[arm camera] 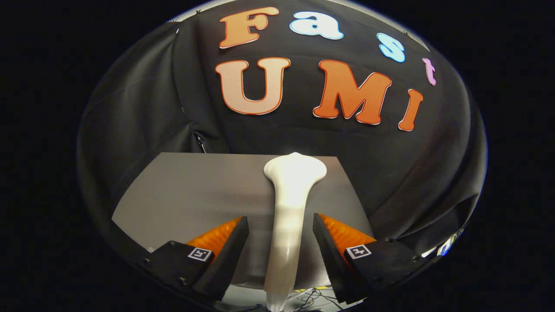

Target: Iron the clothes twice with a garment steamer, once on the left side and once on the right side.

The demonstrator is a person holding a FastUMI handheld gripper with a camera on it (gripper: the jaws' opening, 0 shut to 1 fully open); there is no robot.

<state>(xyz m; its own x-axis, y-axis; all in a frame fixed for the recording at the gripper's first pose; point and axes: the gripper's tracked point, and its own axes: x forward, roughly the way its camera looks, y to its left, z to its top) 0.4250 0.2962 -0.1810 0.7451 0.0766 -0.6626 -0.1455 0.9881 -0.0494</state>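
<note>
gripper [281,236] level, fingers spread, not touching | white steamer [289,203] between them, long axis running forward, head toward grey board [182,190]

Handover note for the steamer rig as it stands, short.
Gripper: fingers open, one on each side of the white garment steamer, gaps visible on both sides, so not clamped.
Steamer: handle runs between the fingers, its wide head beyond them over the grey table.
Clothes: none visible from here.
Done: nothing that can be confirmed.
Left: close on the handle, then one pass on the left side, one on the right.
</note>
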